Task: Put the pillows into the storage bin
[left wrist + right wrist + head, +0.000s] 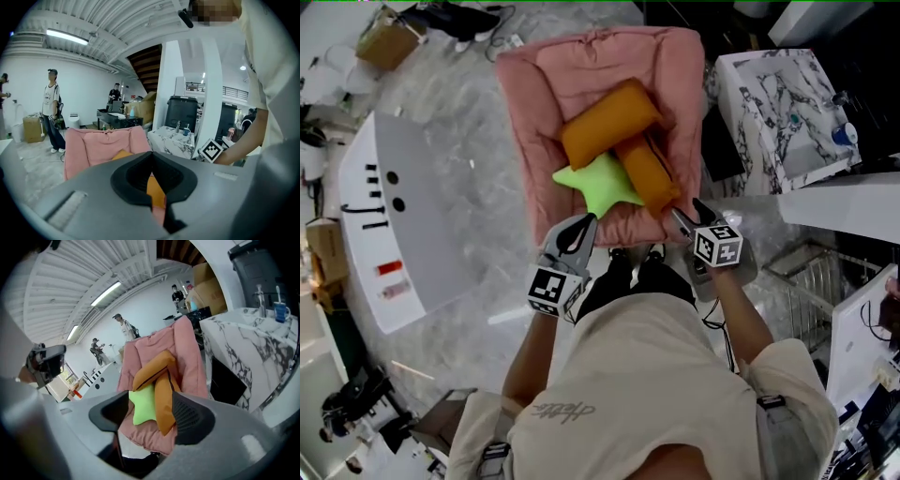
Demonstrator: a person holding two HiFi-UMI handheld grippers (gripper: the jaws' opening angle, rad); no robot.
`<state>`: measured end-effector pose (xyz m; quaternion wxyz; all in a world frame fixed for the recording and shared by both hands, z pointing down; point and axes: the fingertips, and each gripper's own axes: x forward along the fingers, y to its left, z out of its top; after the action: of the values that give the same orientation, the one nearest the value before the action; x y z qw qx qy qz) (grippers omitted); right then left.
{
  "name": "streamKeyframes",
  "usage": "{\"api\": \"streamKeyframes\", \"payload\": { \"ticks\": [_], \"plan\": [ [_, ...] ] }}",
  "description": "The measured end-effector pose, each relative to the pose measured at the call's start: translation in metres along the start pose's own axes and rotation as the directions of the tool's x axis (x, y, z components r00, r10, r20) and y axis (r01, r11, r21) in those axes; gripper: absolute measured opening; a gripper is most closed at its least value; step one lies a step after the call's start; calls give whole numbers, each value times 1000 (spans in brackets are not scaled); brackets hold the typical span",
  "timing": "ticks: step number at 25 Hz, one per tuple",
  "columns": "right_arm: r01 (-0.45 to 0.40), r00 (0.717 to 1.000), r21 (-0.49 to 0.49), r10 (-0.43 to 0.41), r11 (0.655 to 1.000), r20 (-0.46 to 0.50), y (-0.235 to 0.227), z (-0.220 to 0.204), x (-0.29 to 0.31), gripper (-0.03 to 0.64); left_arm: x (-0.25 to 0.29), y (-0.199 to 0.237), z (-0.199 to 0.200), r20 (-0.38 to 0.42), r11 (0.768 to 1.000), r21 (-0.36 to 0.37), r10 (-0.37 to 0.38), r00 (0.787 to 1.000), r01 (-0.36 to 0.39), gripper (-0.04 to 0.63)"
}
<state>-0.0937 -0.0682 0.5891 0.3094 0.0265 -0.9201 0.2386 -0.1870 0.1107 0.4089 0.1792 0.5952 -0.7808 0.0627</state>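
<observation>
You seem to be reaching: your right gripper [686,210], jaws apart and empty, hangs near the long orange fabric pillow [649,174] on the pink quilted cushion [539,84]. Your left gripper [584,225] is closed and empty. Next, clamp the pillow's near end.

Nothing legible here. The shirt [609,375] has a cursive print [565,410] on its back, too small to read. The left gripper [581,228] and right gripper [682,220] cubes carry square markers, no characters. The white panel [422,216] has black marks and red labels, unreadable.
</observation>
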Motion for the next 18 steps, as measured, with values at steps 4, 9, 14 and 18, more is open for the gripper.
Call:
{"api": "streamKeyframes", "payload": {
  "ticks": [4,9,14,18],
  "plan": [
    [51,997,56,-48,997,-56,-31,-20,32,304,-10,10,-2,-15,998,-37,52,999,-52,14],
    [83,988,110,-68,990,-140,-55,-46,65,333,-17,20,-8,-38,990,-98,97,995,-100,14],
    [73,976,135,-44,988,-211,-73,-73,90,358,-13,17,-18,-77,987,-104,113,991,-121,14],
    [50,972,148,-14,988,-233,-78,-82,106,380,-10,12,-34,-117,984,-119,117,986,-131,14]
  ]
}}
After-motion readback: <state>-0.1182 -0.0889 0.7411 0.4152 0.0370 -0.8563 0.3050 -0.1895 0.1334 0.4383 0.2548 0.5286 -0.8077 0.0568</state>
